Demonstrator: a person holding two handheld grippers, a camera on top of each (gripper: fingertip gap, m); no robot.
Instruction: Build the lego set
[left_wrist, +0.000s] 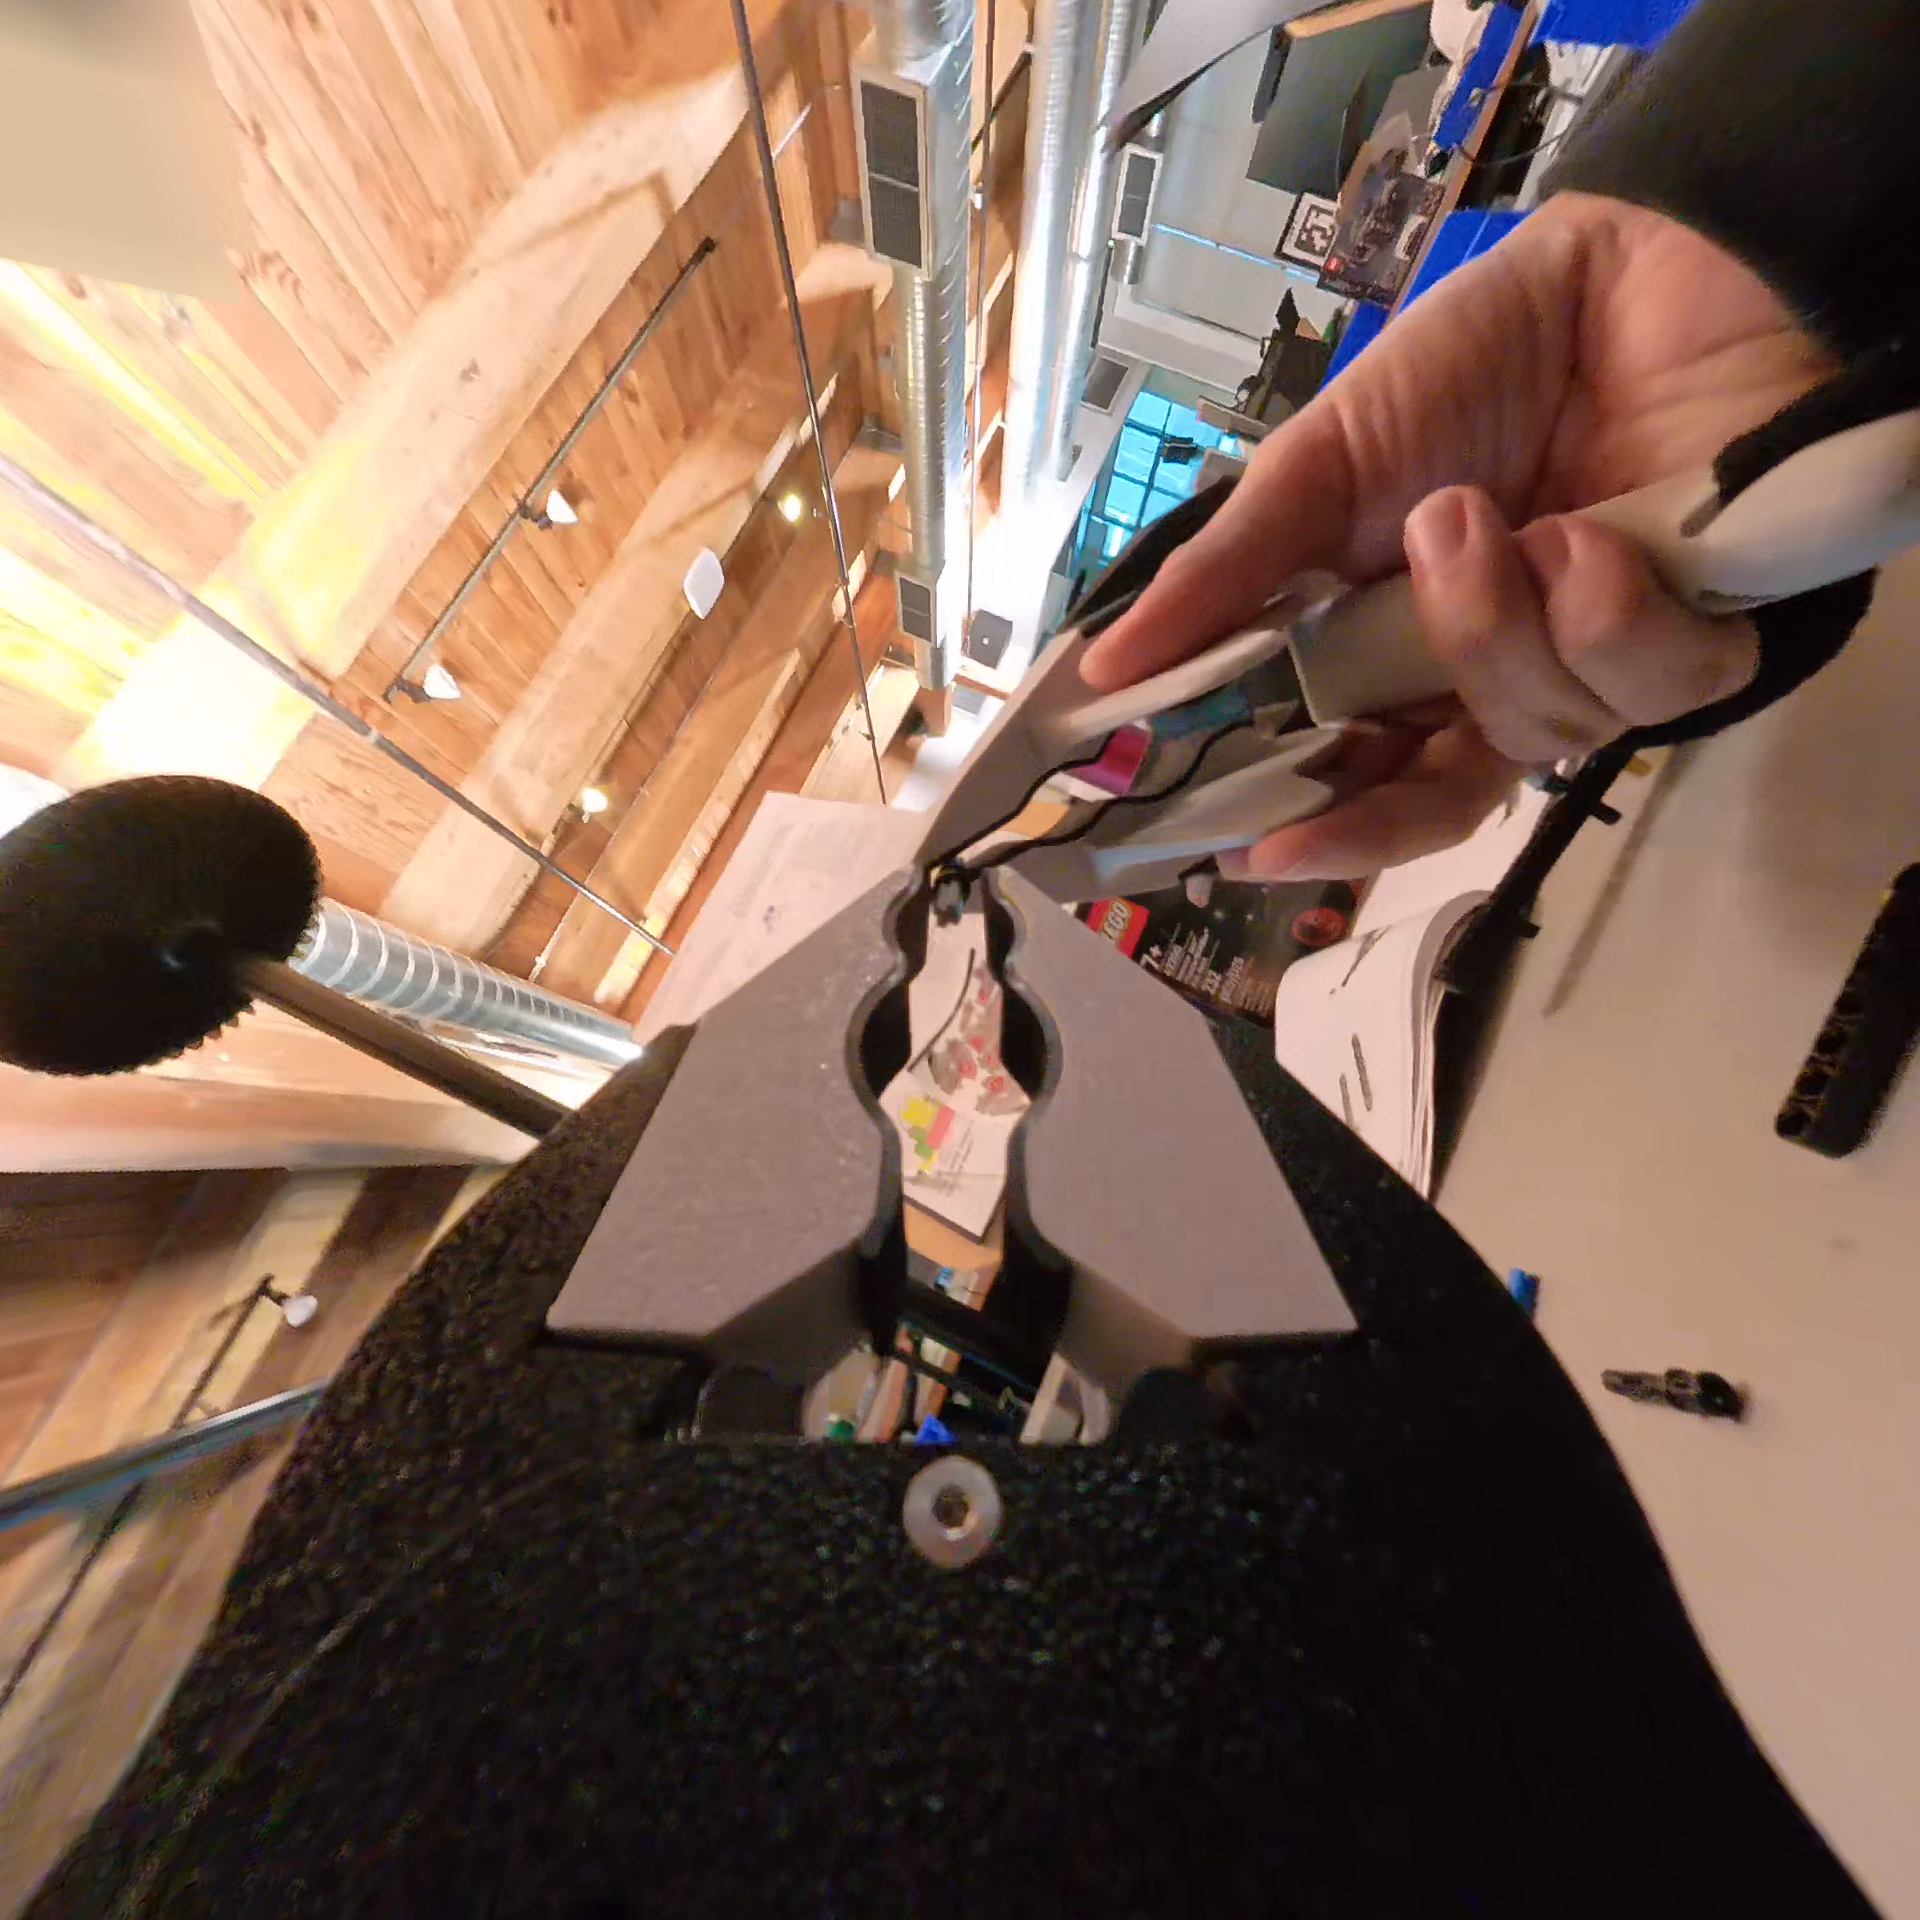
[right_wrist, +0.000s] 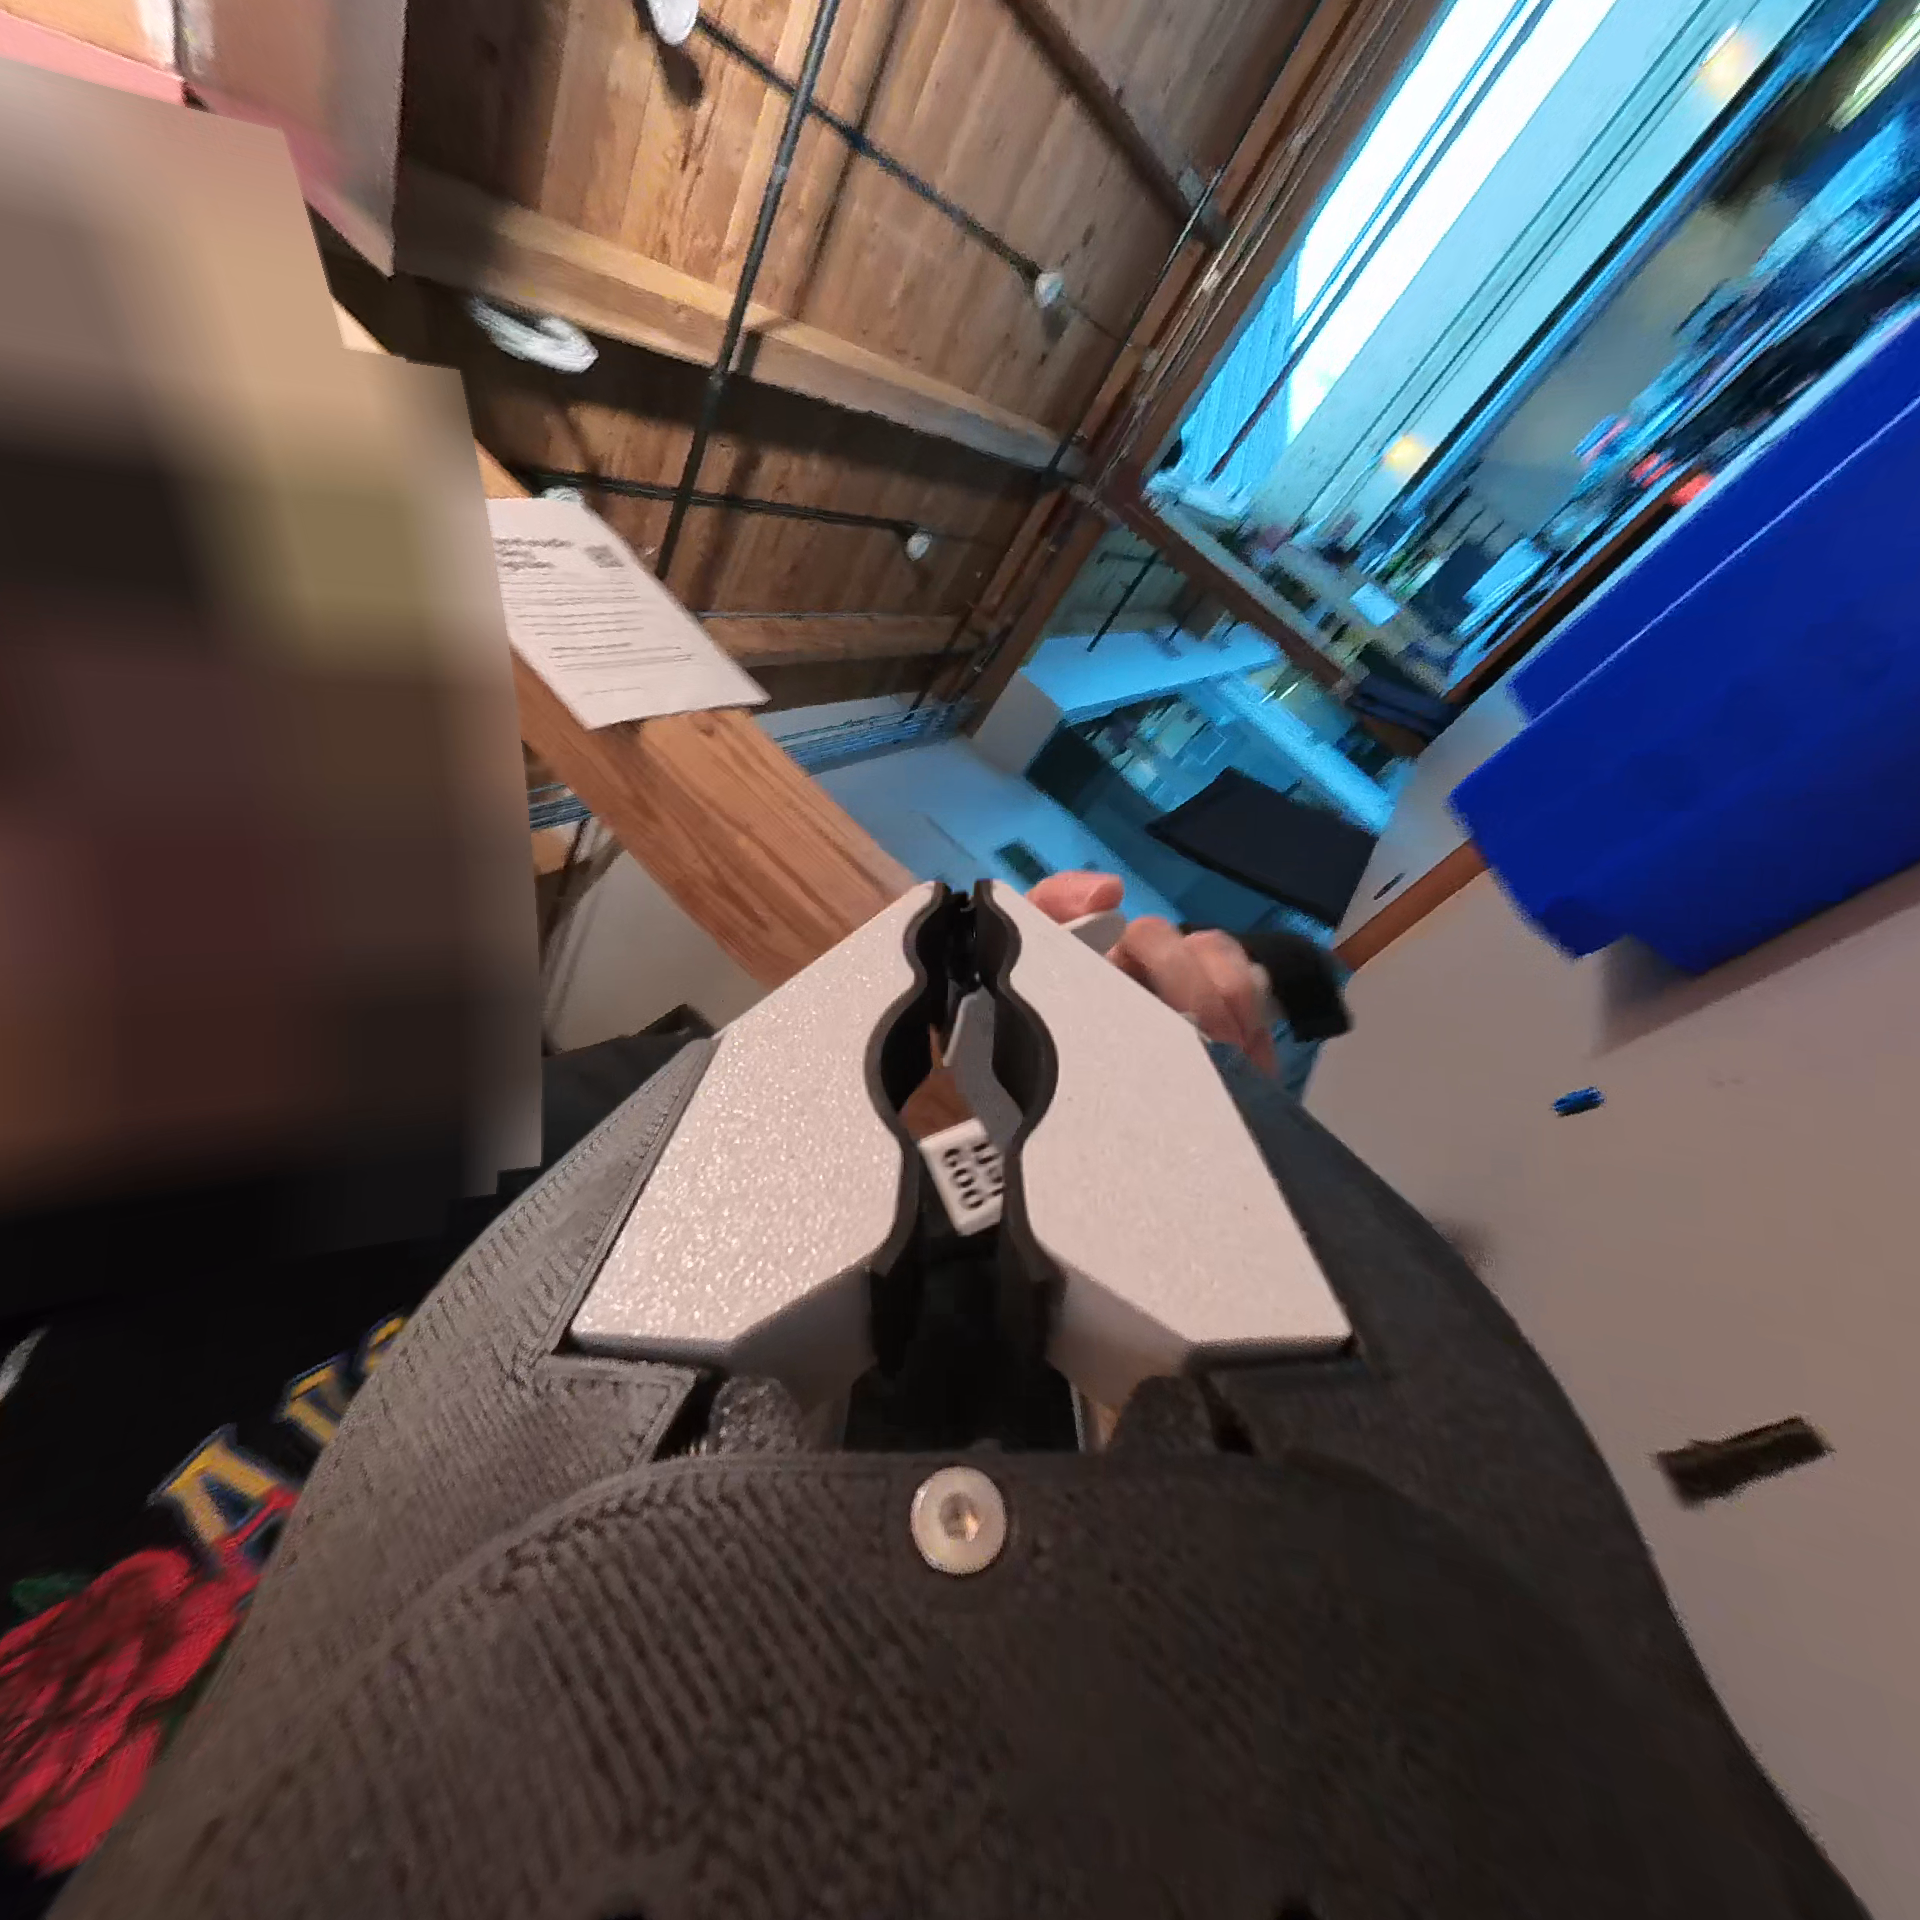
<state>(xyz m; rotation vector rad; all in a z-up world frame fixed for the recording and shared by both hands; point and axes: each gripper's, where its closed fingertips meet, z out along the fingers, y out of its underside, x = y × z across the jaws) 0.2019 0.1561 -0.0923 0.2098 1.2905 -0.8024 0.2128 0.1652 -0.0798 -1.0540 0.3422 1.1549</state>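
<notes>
The left gripper is clenching its fingers on a small black piece with a thin black string trailing rightward. Beyond the tips, an instruction booklet is lying on the table. The right gripper is pinching a dark piece at its tips.

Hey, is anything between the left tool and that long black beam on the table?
Yes. The open booklet lies between the left tool and the black beam, and a hand hangs above that path. The left tool is also shut on a small black piece with a thread.
</notes>
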